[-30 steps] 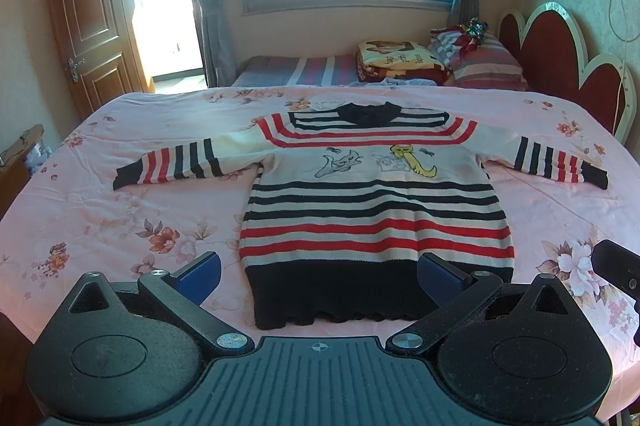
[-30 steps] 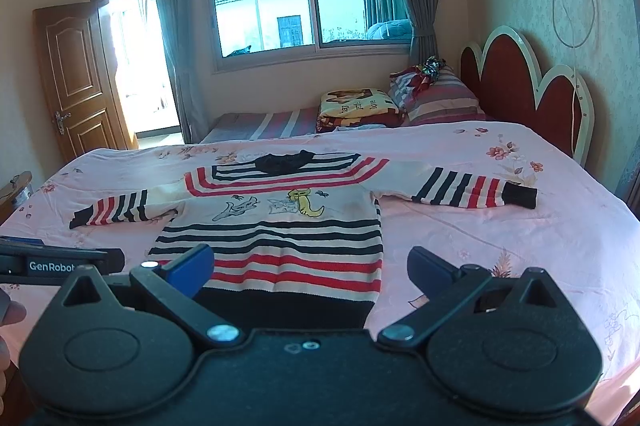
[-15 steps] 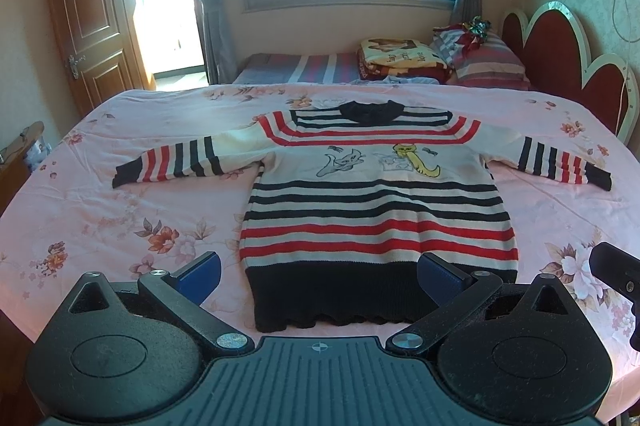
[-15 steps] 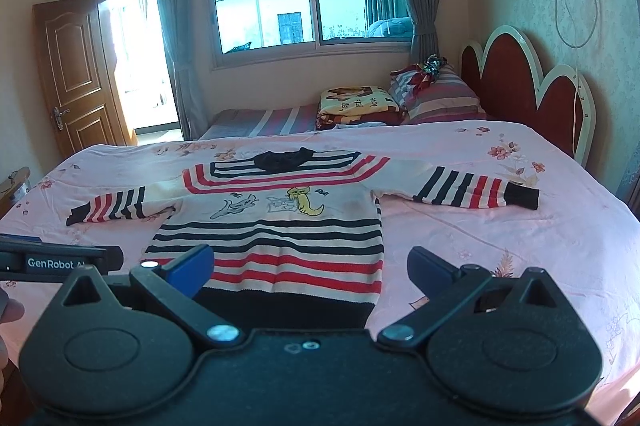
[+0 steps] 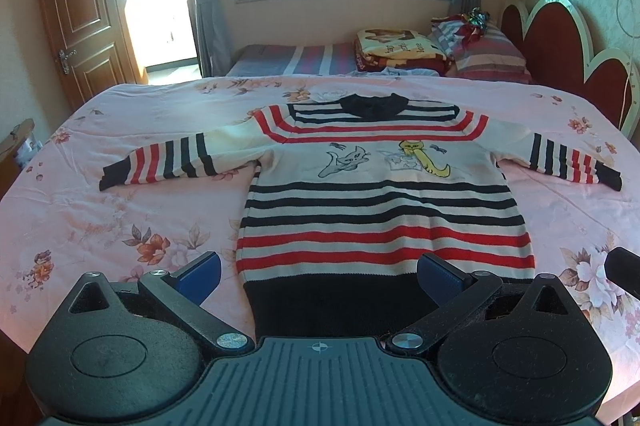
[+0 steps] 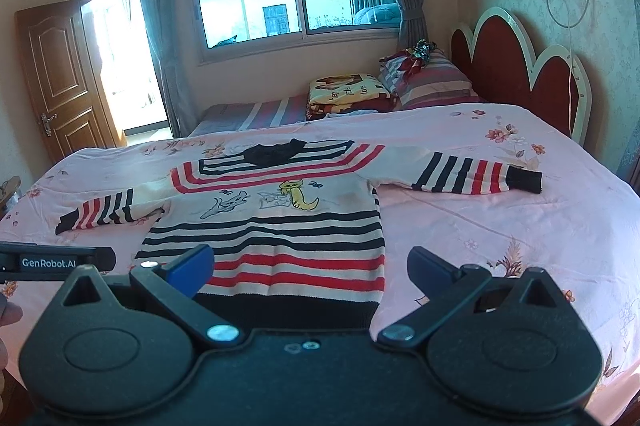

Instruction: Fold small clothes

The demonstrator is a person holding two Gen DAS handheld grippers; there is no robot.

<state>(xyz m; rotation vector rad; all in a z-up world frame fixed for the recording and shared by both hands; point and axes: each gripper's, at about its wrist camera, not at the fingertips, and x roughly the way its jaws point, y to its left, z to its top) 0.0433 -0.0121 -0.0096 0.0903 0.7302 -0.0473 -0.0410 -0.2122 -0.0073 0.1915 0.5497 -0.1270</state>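
Spread flat, front side up, on the pink flowered bedsheet [image 5: 100, 226]: one knitted child's sweater with red, black and cream stripes and two cartoon cats on the chest [image 5: 380, 210]. Nothing folded yet, so judged to be at the very start of the task.

Long axis of the sweater running straight away from both grippers: black hem band [image 5: 340, 290] nearest, black collar [image 5: 370, 104] farthest, toward the window. Sleeves stretched out sideways from the body, left sleeve [image 5: 160, 162] ending well left of the hem, right sleeve [image 6: 476, 172] ending well right of it, toward the red headboard.

Left gripper [image 5: 318, 272] held above the hem, blue fingers spread wide, one finger past the left edge of the hem and the other over its right part; nothing between them. Right gripper [image 6: 310, 266] also wide open and empty, placed over the right part of the hem, one finger above the stripes and the other over bare sheet beyond the sweater's right edge.

Both still apart from the fabric, as far as can be told. Left gripper nearer to the left sleeve, right gripper nearer to the right sleeve; probably a reach forward and outward needed for the first fold of a sleeve inward.
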